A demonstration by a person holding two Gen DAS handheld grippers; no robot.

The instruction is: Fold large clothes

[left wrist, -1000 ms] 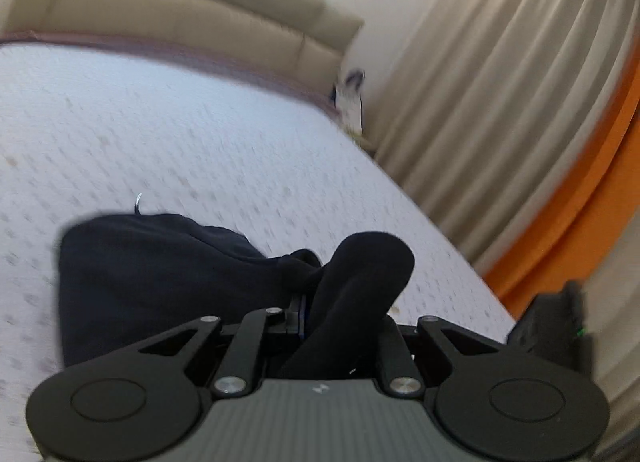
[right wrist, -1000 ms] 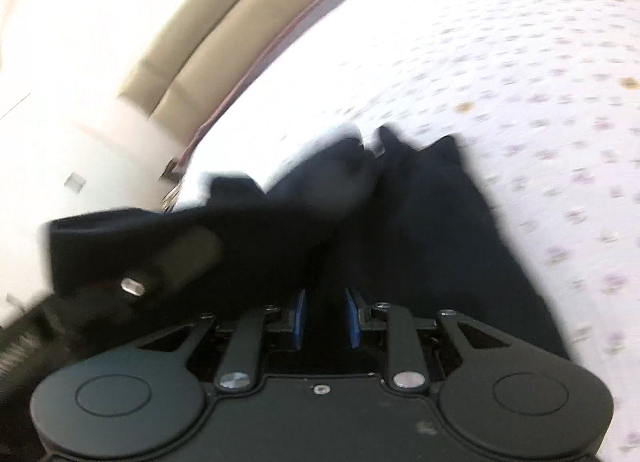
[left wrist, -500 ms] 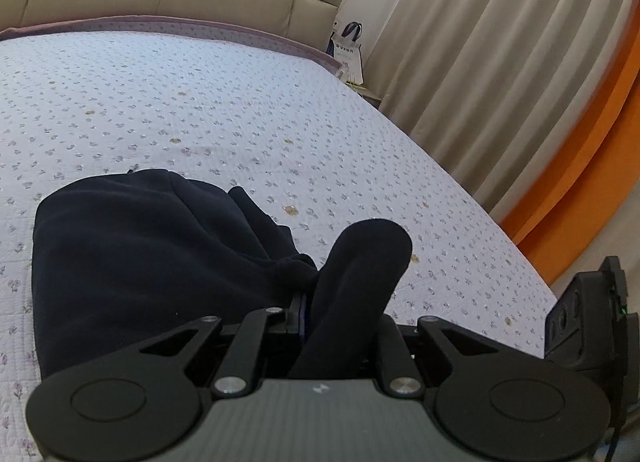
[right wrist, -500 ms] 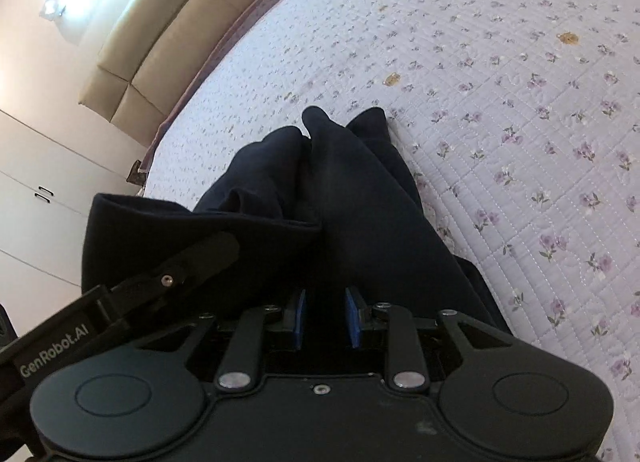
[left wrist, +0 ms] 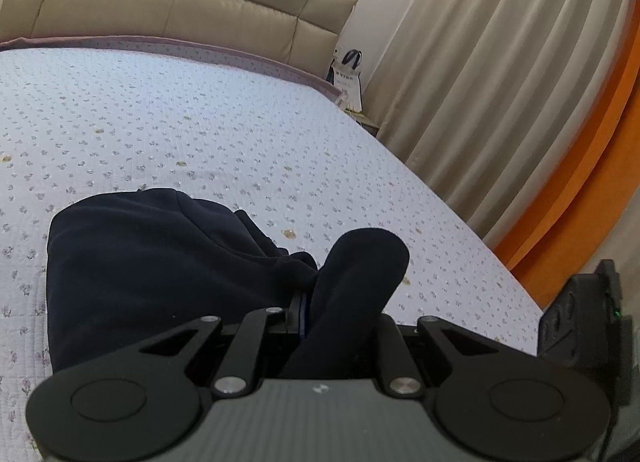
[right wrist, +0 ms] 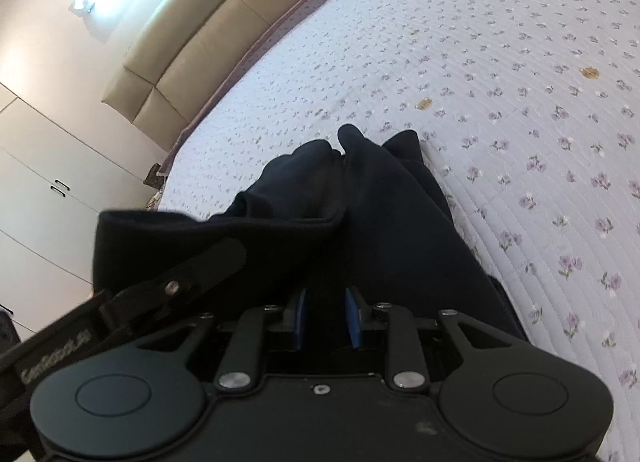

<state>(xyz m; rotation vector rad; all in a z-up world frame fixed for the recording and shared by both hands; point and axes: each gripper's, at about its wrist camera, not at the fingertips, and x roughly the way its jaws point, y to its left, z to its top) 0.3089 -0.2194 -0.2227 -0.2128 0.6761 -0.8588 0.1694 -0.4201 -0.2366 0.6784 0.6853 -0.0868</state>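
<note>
A dark navy garment (left wrist: 152,262) lies bunched on the flowered bedspread (left wrist: 200,134). My left gripper (left wrist: 316,310) is shut on a fold of the garment, which rises as a rounded hump over its right finger and hides it. In the right wrist view the garment (right wrist: 384,214) stretches away from my right gripper (right wrist: 326,316), whose blue pads (right wrist: 353,316) are closed on dark cloth. The left gripper (right wrist: 172,286) shows at the lower left there, under a cloth edge. The right gripper's body (left wrist: 576,318) shows at the far right of the left wrist view.
A beige padded headboard (left wrist: 172,2) runs along the far end of the bed. Beige curtains (left wrist: 500,62) and an orange strip (left wrist: 592,166) stand to the right, with a paper bag (left wrist: 349,80) in the corner. White wardrobe doors (right wrist: 36,190) stand to the left.
Both grippers have kept their hold on the garment. The views have steadied and tilted a little; the garment lies lower and flatter on the bed than a second ago.
</note>
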